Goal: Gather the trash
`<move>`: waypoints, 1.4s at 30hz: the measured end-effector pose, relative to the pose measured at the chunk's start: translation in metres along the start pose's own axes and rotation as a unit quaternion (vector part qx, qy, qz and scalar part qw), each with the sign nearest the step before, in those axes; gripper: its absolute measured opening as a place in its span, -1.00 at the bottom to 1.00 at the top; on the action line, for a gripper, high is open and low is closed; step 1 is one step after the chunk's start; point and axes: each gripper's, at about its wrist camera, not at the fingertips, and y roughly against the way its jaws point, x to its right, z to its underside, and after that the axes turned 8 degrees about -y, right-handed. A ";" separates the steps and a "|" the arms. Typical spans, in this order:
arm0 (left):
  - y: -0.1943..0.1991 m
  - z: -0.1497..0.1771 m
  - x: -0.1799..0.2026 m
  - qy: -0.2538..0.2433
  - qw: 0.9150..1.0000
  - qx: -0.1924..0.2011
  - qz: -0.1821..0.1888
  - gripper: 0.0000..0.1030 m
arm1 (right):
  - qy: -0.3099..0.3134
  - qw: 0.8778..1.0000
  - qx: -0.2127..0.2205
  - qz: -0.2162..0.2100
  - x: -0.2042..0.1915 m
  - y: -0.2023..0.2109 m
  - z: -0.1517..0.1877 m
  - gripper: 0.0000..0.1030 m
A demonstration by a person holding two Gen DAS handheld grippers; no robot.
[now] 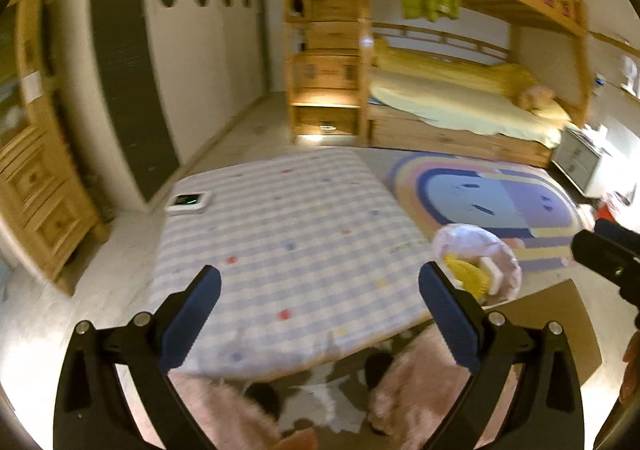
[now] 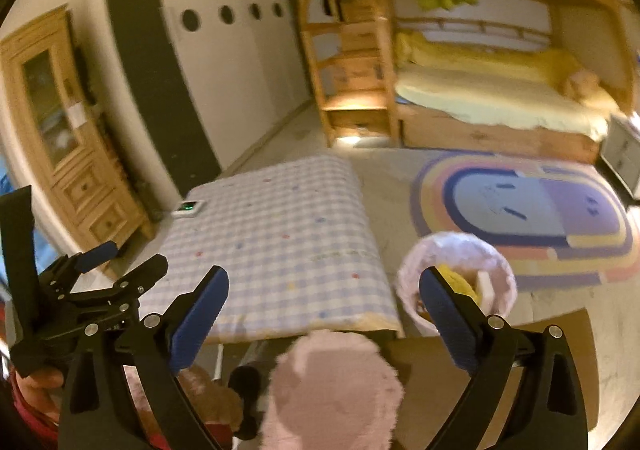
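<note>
Left wrist: left hand-held gripper (image 1: 320,314) released, empty; bin (image 1: 478,264) just beyond right finger, trash inside.
Right wrist: right hand-held gripper (image 2: 324,314) released; bin ahead-right. Risk: blur, finger clips rim, bin tips.

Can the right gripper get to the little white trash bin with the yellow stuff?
Probably yes. The right gripper is open and empty, and the trash bin stands just ahead by its right finger, with nothing in between.

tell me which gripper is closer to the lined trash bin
Right, as far as the views show. The right gripper has one finger overlapping the trash bin; the left gripper sits further over the checked table.
</note>
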 end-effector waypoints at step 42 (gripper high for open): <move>0.033 0.029 -0.065 0.046 0.996 -0.008 -0.071 0.87 | 0.073 0.997 -0.021 0.024 -0.057 0.009 0.023 0.85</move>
